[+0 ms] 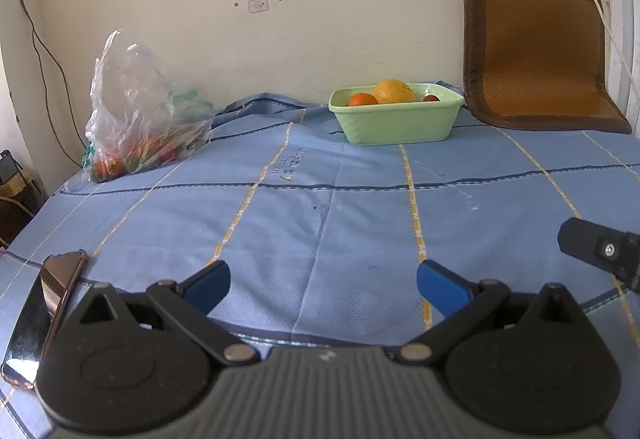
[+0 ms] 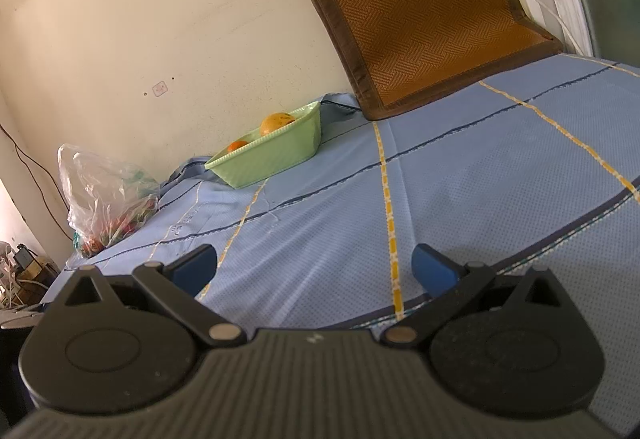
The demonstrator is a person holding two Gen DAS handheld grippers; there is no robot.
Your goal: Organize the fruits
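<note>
Both tools stand wide and hold nothing: the left tool (image 1: 323,289) and the right tool (image 2: 315,271) hover low over the near part of the blue cloth (image 1: 320,207), well short of the fruit. Whether the cloth covers a bed or a tabletop cannot be told.

The landmark is the green basket (image 1: 396,119), at the far side against the wall. In it, counted from the left view: one orange (image 1: 362,100), one larger yellow fruit (image 1: 393,91) and one small red fruit (image 1: 431,98) peeping over the rim, three in all. The right view shows only two of them, the red one being hidden by the wall of the basket.

Left of the basket, well apart from it, one clear plastic bag (image 1: 136,107) slumps against the wall with red, orange and green produce at its bottom; the pieces cannot be counted through the film. Right of the basket one woven mat (image 1: 536,51) leans on the wall. One phone (image 1: 40,319) lies far nearer than the basket, just beside the left tool.

The step in hand looks to be the reach toward the bag. To do it well, I judge one tool should pin or spread the mouth of the bag while the other goes in, since thin film will bunch and snag; take one piece at a time, gripped across its middle, gently for the soft ones, and set it down in the basket beside the big fruit, not on it
</note>
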